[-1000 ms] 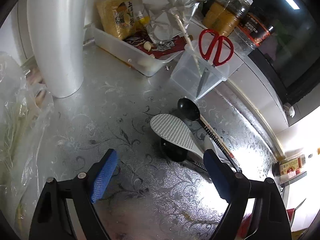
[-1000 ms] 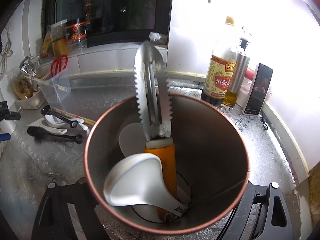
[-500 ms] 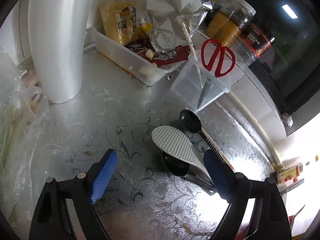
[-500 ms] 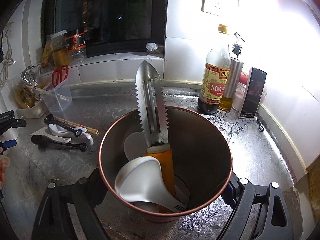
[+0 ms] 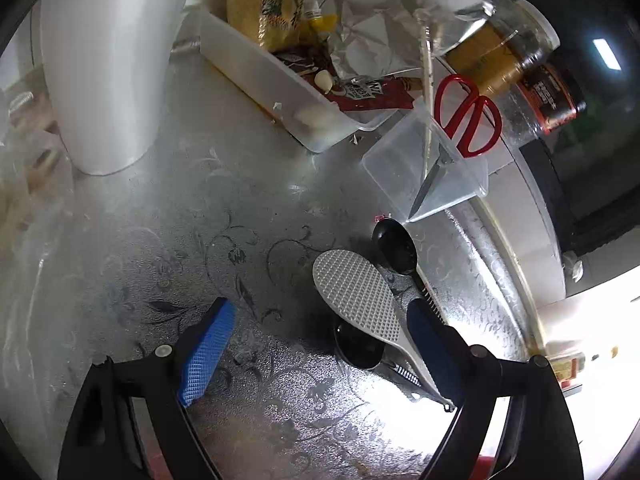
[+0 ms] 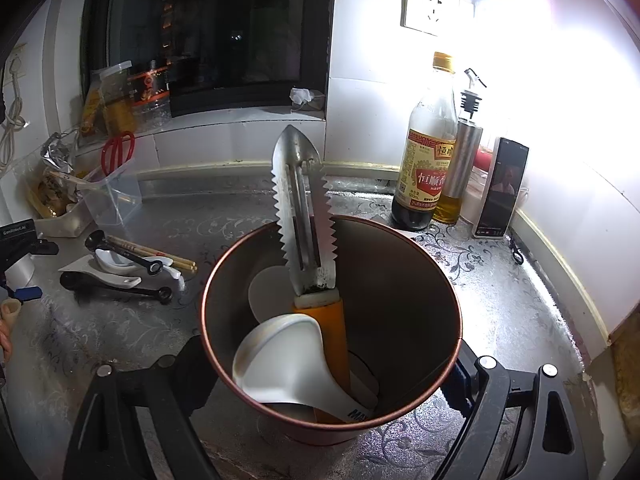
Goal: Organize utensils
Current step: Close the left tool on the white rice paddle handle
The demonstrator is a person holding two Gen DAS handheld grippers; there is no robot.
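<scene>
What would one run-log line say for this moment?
left gripper: open above rice paddle | right gripper: jaws closing, gripping utensil cup

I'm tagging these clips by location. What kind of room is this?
Most likely a home kitchen counter: a vinegar bottle and oil dispenser stand by the tiled wall, a utensil holder holds a rice paddle, and spoons lie nearby.

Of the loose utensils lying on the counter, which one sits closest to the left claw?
The white dimpled rice paddle: its handle runs right beside one blue pad of the open left claw. The black spoon by the clear container lies farther off.
</scene>
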